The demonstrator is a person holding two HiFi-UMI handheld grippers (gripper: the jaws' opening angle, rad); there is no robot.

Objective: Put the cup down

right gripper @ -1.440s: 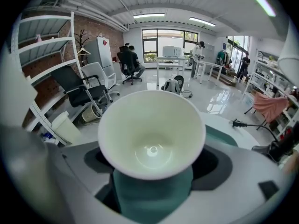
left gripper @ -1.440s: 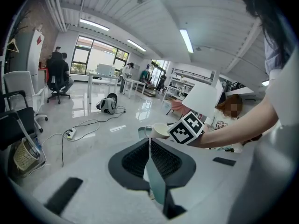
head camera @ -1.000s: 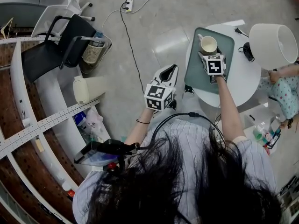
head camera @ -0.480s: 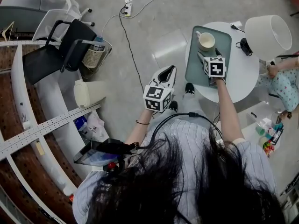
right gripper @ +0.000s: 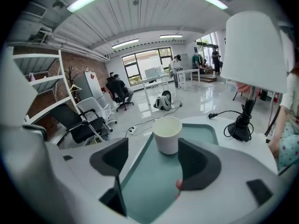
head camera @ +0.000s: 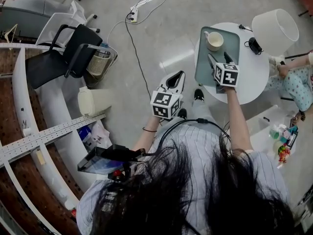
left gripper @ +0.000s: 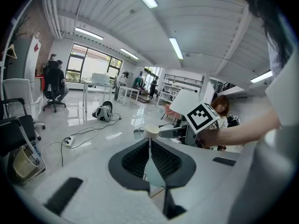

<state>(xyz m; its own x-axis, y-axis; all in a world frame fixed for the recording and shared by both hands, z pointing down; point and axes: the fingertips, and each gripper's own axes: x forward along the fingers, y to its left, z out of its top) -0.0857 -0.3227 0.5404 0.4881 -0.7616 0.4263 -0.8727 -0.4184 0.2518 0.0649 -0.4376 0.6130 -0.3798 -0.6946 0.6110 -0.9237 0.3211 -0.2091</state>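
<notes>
A cream cup (head camera: 215,41) stands upright on a teal tray (head camera: 230,38) on a round white table (head camera: 254,77). My right gripper (head camera: 218,58) hovers over the tray's near end, short of the cup. In the right gripper view the cup (right gripper: 167,133) stands just beyond the gripper (right gripper: 152,151). Its jaws have just been closing a little but still stand open, with nothing between them. My left gripper (head camera: 179,76) hangs over the floor left of the table, shut and empty, its pads meeting at the tips (left gripper: 150,143). From there the cup (left gripper: 152,130) shows ahead.
A lamp with a white shade (head camera: 275,29) and black base (head camera: 253,45) stands on the table's right side. A person (head camera: 298,82) sits just right of the table. A black chair (head camera: 58,58), a wastebasket (head camera: 99,62) and a power strip with its cable (head camera: 133,14) occupy the floor at left.
My right gripper has drawn back from the cup and risen; the cup stays on the tray. The left gripper has shifted slightly.
</notes>
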